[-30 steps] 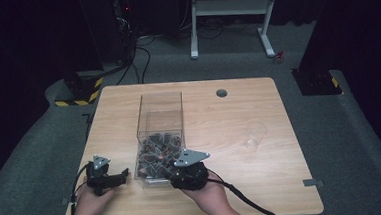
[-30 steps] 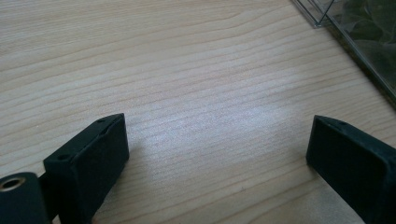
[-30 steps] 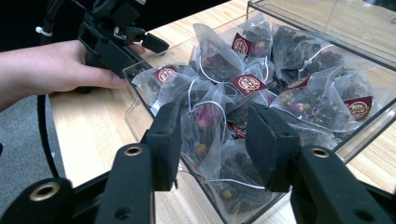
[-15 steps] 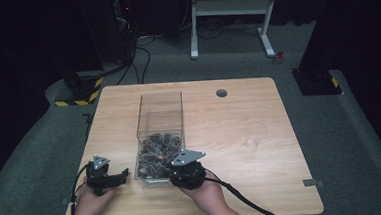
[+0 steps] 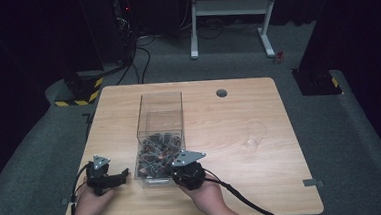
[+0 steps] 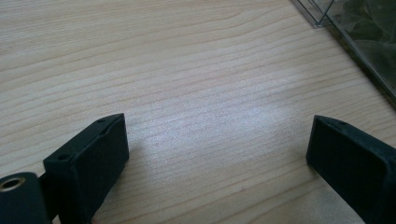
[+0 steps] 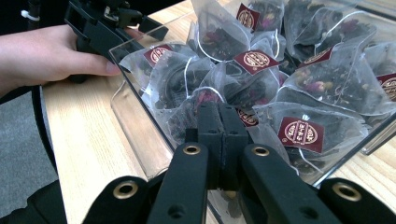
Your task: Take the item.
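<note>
Right gripper view puts us over the clear plastic box (image 7: pixel 140 126), where our right gripper (image 7: pixel 222 122) has just been closing: its two black jaws now stand pressed flat together, their tips down among the tea bags (image 7: pixel 254 63). We cannot tell whether a fold of mesh or a string is pinched between them; the nearest tea bag (image 7: pixel 194 109) lies right against the tips. The bags are see-through pyramid sachets of dark leaves with dark red tags, heaped at the near end of the box. Beyond its wall we see our left hand (image 7: pixel 44 58) on the desk (image 7: pixel 88 135).

From the high view, the right gripper (image 5: pixel 174 164) sits at the near right corner of the box (image 5: pixel 159 112), which stands lengthwise on the desk (image 5: pixel 243 184). The left gripper (image 5: pixel 124 173) rests just beside the box's near left corner.

In the left gripper view, our left gripper (image 6: pixel 215 154) has its jaws wide apart over bare wood, nothing between them, with the box (image 6: pixel 359 42) off to one side.
</note>
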A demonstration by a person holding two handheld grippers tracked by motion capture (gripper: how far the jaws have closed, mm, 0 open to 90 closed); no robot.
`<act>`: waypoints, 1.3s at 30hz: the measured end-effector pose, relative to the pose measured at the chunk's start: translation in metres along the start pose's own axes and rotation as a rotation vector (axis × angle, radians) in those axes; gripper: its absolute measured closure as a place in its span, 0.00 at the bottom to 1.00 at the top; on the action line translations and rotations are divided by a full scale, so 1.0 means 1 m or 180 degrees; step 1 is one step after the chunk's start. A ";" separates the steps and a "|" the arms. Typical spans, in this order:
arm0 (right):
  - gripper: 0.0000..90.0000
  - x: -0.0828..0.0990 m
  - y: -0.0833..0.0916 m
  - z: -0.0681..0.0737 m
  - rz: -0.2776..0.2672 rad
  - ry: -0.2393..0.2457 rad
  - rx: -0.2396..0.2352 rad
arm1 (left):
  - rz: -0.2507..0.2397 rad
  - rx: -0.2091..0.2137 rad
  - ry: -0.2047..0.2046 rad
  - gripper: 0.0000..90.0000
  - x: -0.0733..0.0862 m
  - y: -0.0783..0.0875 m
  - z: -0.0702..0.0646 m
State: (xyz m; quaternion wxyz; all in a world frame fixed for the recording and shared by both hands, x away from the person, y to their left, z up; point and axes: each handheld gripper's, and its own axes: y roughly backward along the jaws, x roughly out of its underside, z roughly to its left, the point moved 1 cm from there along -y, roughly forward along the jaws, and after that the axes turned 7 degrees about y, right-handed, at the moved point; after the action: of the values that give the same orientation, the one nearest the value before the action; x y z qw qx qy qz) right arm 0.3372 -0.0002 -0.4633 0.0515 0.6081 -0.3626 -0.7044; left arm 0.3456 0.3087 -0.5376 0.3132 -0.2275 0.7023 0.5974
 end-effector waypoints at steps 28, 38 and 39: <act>1.00 -0.010 0.025 -0.005 -0.0394 0.0039 0.0113 | 0.0000 0.0001 0.0001 0.07 0.000 0.000 0.000; 1.00 -0.011 0.031 -0.008 -0.0441 0.0001 0.0184 | 0.0010 0.0002 -0.0011 0.07 0.000 0.000 0.000; 1.00 -0.011 0.033 -0.009 -0.0452 0.0002 0.0195 | 0.0010 0.0001 -0.0012 0.07 0.000 0.000 0.000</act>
State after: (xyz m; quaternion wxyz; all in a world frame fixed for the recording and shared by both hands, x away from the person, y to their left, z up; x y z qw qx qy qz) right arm 0.3355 -0.0230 -0.4355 -0.0172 0.6337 -0.3399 -0.6947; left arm 0.3455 0.3091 -0.5374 0.3136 -0.2253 0.7021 0.5983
